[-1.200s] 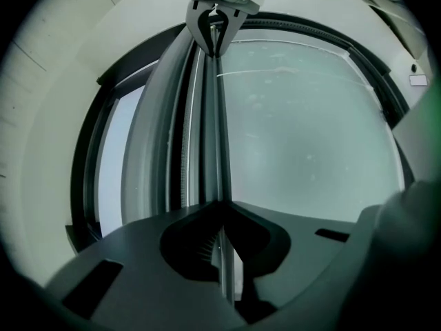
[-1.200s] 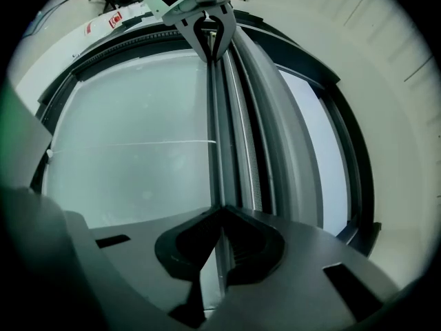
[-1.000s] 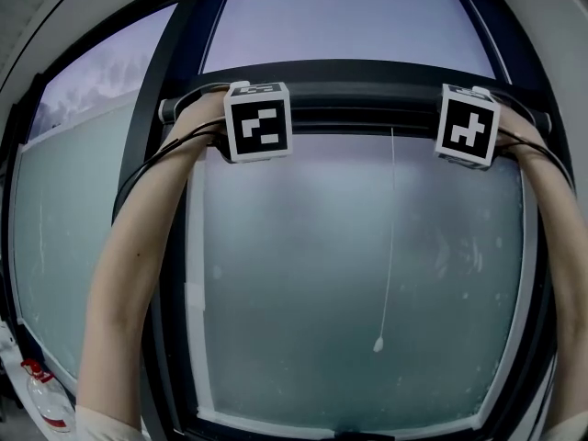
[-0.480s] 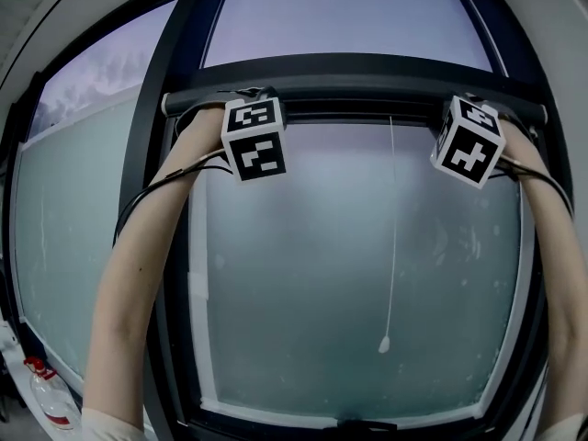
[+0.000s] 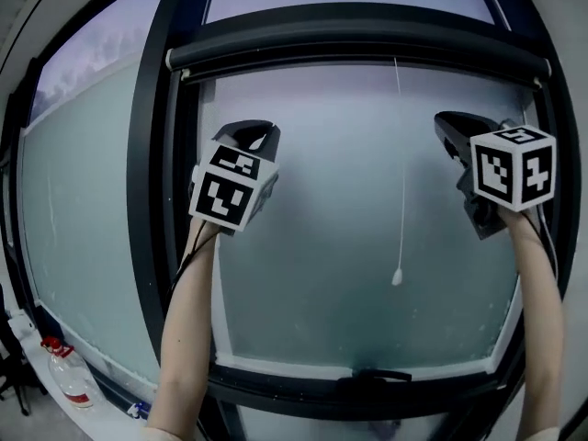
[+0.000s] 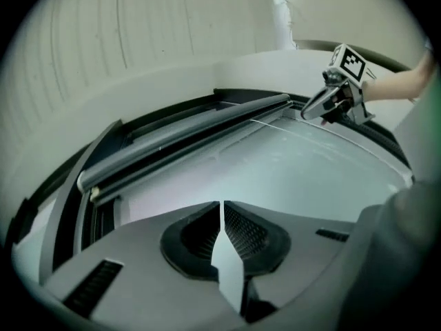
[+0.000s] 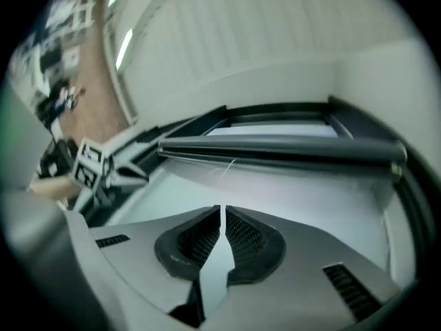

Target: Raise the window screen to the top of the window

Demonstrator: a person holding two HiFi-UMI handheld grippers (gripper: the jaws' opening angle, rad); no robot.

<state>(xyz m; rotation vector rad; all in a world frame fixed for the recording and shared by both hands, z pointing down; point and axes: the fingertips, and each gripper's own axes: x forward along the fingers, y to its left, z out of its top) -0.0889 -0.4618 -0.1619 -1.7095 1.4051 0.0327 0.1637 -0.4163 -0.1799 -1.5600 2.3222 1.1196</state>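
Fingers [image 6: 242,232] of the left gripper [image 5: 250,138] are all but closed, with only a sliver between them, and grip nothing. The right gripper [image 5: 452,125] is the same. Both are held up before the frosted pane [image 5: 312,274]. Farther up, a pull cord [image 5: 401,182] hangs from the window screen [image 5: 358,49], which is rolled up at the window's top.

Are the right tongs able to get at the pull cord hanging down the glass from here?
Probably yes. The right tongs are shut on nothing, and the pull cord dangles free just to their left with only bare glass between. They would need to open first.
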